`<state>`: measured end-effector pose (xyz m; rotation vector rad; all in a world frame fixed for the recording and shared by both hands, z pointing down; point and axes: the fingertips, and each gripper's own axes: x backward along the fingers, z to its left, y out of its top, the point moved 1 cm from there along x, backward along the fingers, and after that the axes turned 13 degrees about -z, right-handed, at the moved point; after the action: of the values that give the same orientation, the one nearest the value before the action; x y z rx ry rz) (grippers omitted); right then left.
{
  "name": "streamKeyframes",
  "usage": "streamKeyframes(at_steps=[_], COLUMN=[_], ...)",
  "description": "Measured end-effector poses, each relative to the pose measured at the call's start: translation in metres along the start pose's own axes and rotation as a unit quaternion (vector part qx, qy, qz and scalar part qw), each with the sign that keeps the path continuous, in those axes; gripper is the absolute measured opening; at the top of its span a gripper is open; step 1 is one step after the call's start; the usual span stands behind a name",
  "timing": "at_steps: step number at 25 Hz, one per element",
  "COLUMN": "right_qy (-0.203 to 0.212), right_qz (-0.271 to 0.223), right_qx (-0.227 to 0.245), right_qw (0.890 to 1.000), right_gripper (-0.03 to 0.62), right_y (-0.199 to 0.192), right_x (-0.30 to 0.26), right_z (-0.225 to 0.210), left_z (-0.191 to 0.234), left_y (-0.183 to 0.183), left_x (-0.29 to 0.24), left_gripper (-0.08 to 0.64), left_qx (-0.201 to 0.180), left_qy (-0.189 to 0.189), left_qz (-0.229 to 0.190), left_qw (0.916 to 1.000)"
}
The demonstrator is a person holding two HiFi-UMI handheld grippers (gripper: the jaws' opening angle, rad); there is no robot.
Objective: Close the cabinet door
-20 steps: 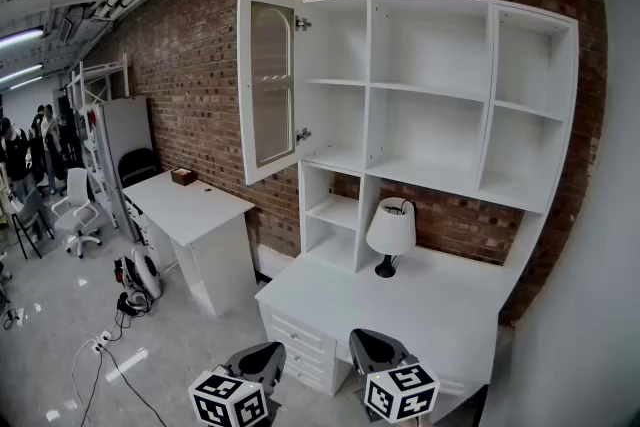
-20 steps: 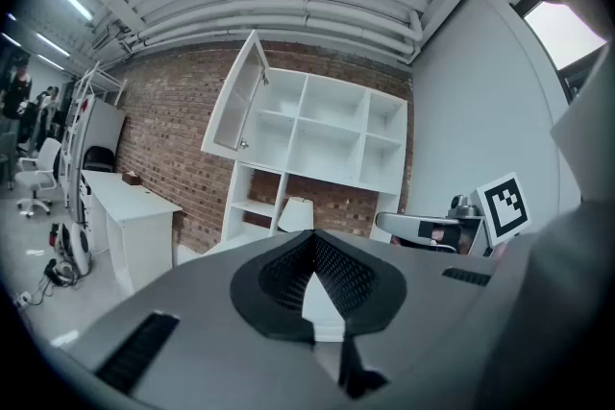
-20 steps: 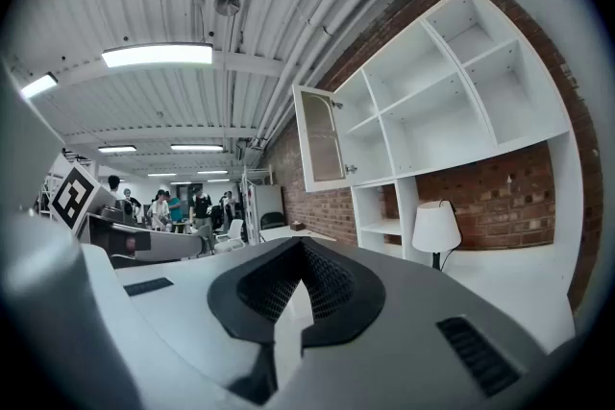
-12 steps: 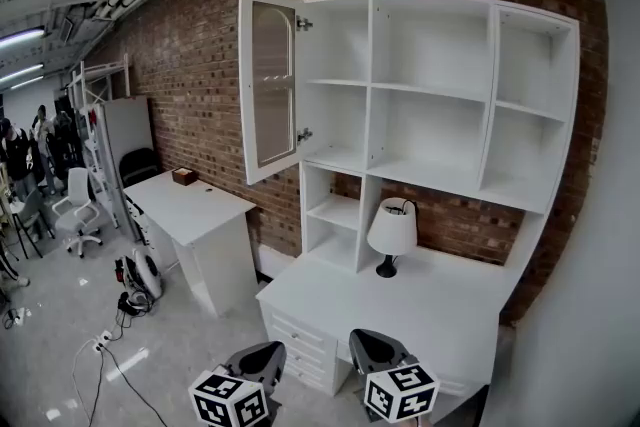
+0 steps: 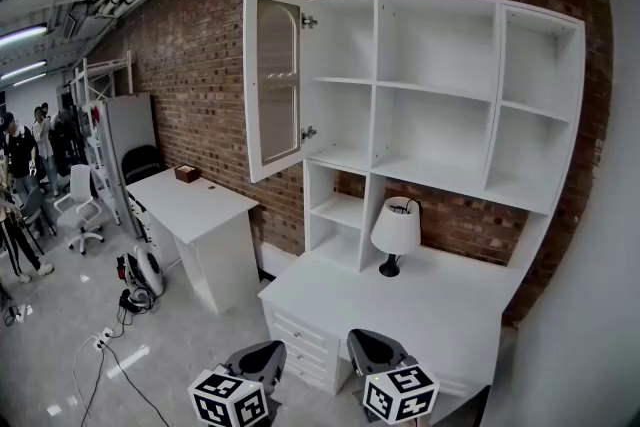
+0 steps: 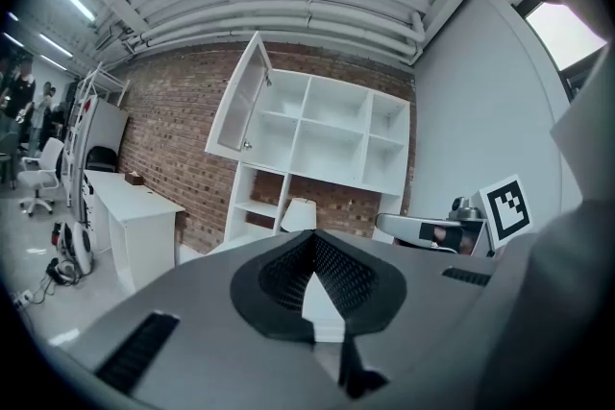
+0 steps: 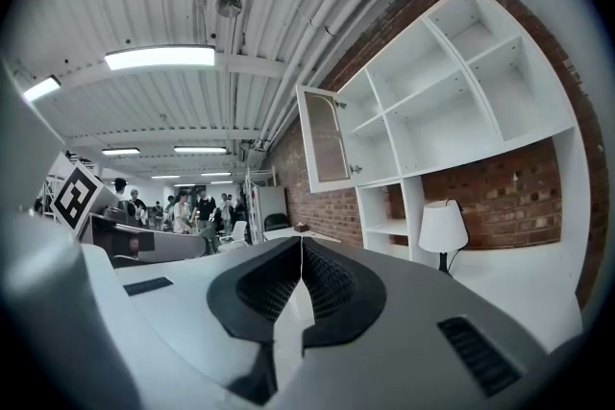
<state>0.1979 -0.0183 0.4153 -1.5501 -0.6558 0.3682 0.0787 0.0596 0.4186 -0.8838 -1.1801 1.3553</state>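
Note:
The white cabinet door [image 5: 275, 80], with an arched glass pane, stands swung open at the left end of the white wall shelf unit [image 5: 440, 95]. It also shows far off as the door [image 6: 240, 106] in the left gripper view and the door [image 7: 325, 139] in the right gripper view. My left gripper [image 5: 262, 349] and right gripper [image 5: 368, 337] sit low at the bottom edge, well short of the cabinet. The left gripper [image 6: 312, 235] has its jaws together with nothing between them. The right gripper [image 7: 301, 240] is likewise shut and empty.
A white desk [image 5: 330, 290] with drawers stands under the shelves, with a lamp [image 5: 396, 227] on it. A white side table [image 5: 190, 200] is at the left by the brick wall. Cables [image 5: 110, 345] lie on the floor. An office chair [image 5: 80, 205] and people [image 5: 15, 165] are far left.
The head view has shifted slightly, so the cabinet sits a little further right. Both grippers keep their place. A person at the far left has walked nearer.

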Motion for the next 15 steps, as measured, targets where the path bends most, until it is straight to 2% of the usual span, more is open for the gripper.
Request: streamKeyframes(at_steps=[9,15], right_qy=[-0.007,-0.01], right_qz=[-0.002,-0.001], right_qx=[-0.011,-0.013], right_qw=[1.0,1.0], right_gripper=[0.026,0.025], right_y=[-0.003,-0.006], right_x=[-0.013,-0.027], right_z=[0.002,0.007], left_z=[0.016,0.044], left_y=[0.002,-0.004], left_x=[-0.001,-0.005], left_gripper=[0.008,0.008], left_qx=[0.002,0.008], left_qy=[0.002,0.006], left_qz=[0.002,-0.012], left_qw=[1.0,0.9999])
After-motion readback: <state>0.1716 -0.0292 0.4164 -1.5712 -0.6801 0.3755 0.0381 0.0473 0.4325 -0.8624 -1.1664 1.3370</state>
